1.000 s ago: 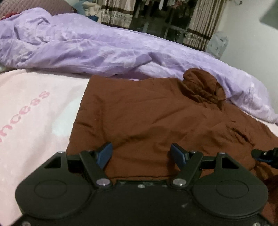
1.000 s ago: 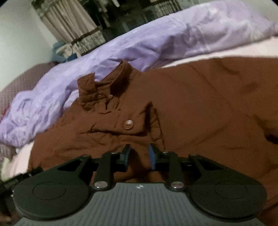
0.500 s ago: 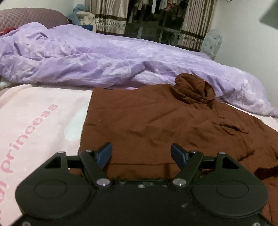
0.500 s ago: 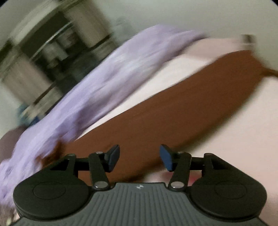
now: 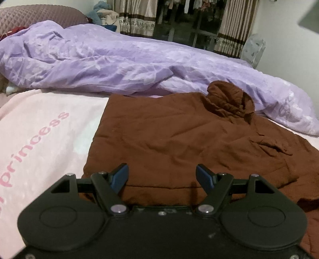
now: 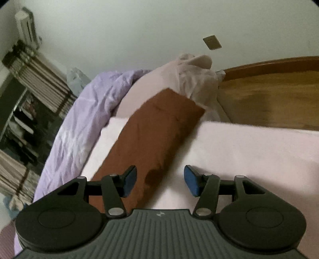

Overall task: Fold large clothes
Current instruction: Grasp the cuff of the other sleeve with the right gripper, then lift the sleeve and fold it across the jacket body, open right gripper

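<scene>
We are holding the left gripper with its jaws spread wide and nothing between them, hovering just above the near hem of the brown garment. The 2 blue pads are standing apart, neither one touching the cloth. In the left wrist view the garment is lying spread across the bed, its collar bunched up at the far side against the purple duvet, which is lying crumpled along the far edge. To the left of the garment the pink sheet is showing, printed with the word "princess". Striped curtains are hanging beyond the duvet. We are holding the right gripper with its jaws likewise spread and gripping nothing; below them 1 long brown sleeve of the garment is running away from us across the pink sheet, passing under the left pad while the right pad is hanging over bare sheet. Whether the pad is touching the sleeve, we cannot tell. The sleeve's far end is lying just beside a pale pillow, and the purple duvet is lying along its left. A wooden headboard is rising at the right, under a plain wall.
</scene>
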A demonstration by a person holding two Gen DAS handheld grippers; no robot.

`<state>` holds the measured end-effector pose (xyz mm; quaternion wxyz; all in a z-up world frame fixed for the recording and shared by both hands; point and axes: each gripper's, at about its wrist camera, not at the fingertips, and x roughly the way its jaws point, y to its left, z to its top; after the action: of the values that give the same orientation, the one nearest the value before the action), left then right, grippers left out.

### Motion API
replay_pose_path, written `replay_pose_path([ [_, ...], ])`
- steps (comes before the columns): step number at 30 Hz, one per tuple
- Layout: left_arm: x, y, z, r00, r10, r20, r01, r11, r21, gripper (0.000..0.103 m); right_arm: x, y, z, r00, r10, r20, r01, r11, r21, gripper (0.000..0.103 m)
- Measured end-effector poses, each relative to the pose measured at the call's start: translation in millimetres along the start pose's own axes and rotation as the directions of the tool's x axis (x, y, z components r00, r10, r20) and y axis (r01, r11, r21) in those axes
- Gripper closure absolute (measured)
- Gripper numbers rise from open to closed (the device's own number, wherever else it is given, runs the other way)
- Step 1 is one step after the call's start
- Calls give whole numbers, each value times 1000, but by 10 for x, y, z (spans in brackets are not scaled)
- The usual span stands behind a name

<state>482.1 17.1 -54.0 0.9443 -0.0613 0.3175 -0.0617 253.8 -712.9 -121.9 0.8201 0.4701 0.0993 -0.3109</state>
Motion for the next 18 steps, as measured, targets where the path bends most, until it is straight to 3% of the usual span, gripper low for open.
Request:
replay_pose_path([
  [5, 50, -9, -8, 1000, 16, -11, -16, 1000, 7, 28, 98, -55, 104, 999, 27, 45, -29, 998, 48, 37],
  [10, 74, -2, 3, 1000, 17, -12, -17, 1000, -5, 28, 117, 6, 92, 997, 5, 71, -8, 1000, 30, 38],
  [11, 77, -3, 5, 1000, 16, -13, -16, 1000, -6, 28, 110, 26, 83, 997, -2, 76, 0, 1000, 23, 44],
  [12, 77, -4, 9, 1000, 14, -14, -14, 1000, -5, 28, 107, 52, 78, 997, -10, 79, 9, 1000, 11, 65],
  [14, 69, 6, 18, 1000, 9, -13, -9, 1000, -5, 28, 125, 121, 87, 997, -25, 73, 27, 999, -25, 87],
  [18, 28, 38, 34, 1000, -10, -7, 10, 1000, -6, 28, -54, 464, 70, 991, 0, 135, 19, 990, -137, 97],
])
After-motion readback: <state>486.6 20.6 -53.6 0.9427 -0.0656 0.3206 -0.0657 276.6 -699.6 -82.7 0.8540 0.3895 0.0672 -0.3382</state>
